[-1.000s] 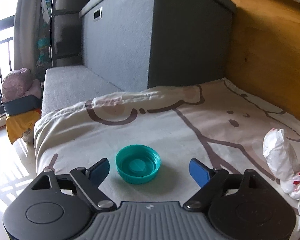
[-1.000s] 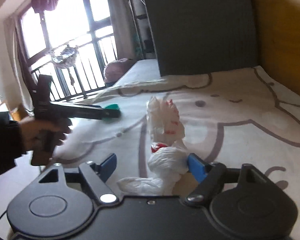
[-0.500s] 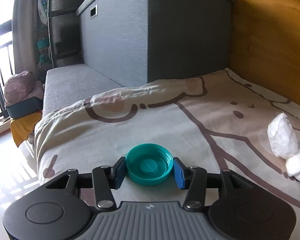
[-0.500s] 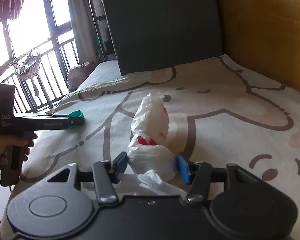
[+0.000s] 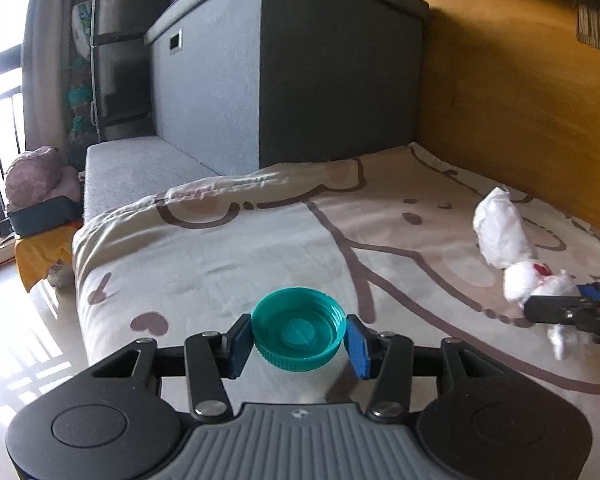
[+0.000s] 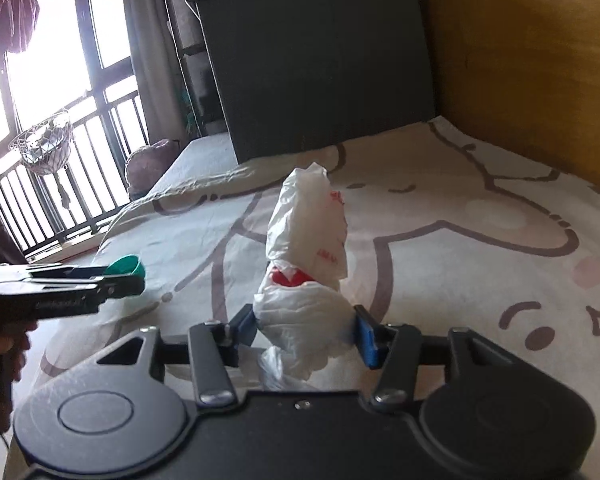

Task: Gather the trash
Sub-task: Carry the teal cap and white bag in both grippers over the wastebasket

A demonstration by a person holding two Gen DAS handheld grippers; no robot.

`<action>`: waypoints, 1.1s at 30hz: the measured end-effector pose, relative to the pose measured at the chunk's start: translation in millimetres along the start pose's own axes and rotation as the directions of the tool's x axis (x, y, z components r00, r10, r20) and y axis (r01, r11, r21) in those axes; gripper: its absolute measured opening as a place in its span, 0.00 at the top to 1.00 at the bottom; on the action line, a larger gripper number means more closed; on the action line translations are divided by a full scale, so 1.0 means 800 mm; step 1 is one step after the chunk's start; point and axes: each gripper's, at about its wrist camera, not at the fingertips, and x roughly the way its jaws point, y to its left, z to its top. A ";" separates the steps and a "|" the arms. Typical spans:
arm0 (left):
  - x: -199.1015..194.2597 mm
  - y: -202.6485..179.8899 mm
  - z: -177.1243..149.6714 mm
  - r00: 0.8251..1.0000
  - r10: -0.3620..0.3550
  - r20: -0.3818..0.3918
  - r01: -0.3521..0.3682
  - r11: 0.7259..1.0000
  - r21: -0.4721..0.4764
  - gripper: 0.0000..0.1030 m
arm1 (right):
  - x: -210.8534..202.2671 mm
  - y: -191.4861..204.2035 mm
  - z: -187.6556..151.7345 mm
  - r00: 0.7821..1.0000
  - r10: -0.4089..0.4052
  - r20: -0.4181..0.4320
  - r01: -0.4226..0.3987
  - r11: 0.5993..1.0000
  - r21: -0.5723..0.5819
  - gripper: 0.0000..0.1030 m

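My left gripper [image 5: 299,340] is shut on a teal plastic bottle cap [image 5: 299,329], open side up, held a little above the beige bed cover [image 5: 228,264]. My right gripper [image 6: 306,330] is shut on a crumpled white plastic bag [image 6: 306,248] with red print, lifted off the cover. In the left wrist view the bag [image 5: 504,236] and the right gripper [image 5: 572,308] show at the right. In the right wrist view the left gripper [image 6: 120,278] with the cap [image 6: 126,268] shows at the left.
A dark grey storage box [image 5: 300,68] stands at the far end of the bed. A wooden board [image 5: 520,112] runs along the right side. The bed edge drops to a shiny floor [image 5: 16,340] at the left. A window with railings [image 6: 60,160] is beyond.
Both grippers closed from open: the left on the teal cap, the right on the white bag. Both things have since been lifted a little off the cover.
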 end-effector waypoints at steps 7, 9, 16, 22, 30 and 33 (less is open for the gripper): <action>-0.055 -0.007 -0.001 0.999 0.023 0.033 -0.022 1.000 -0.017 0.52 | -0.019 0.022 -0.004 0.999 -0.009 0.038 0.010 1.000 -0.024 0.49; -0.066 -0.007 -0.003 0.999 0.026 0.035 -0.026 0.999 -0.021 0.52 | -0.025 0.028 -0.005 0.999 -0.015 0.046 0.016 0.999 -0.030 0.49; -0.103 -0.006 -0.016 0.999 0.038 0.033 -0.036 0.999 -0.040 0.52 | -0.046 0.050 -0.013 0.998 -0.020 0.061 0.023 0.998 -0.052 0.49; -0.135 -0.003 -0.029 0.999 0.042 0.030 -0.041 0.998 -0.039 0.52 | -0.061 0.074 -0.024 0.999 -0.018 0.039 0.021 0.997 -0.077 0.49; -0.175 0.015 -0.050 0.998 0.048 0.030 -0.046 0.996 -0.077 0.52 | -0.085 0.108 -0.037 0.999 -0.024 0.023 0.026 0.995 -0.099 0.49; -0.189 0.024 -0.058 0.999 0.048 0.020 -0.046 0.995 -0.088 0.52 | -0.091 0.123 -0.039 1.000 -0.020 0.018 0.022 0.994 -0.107 0.49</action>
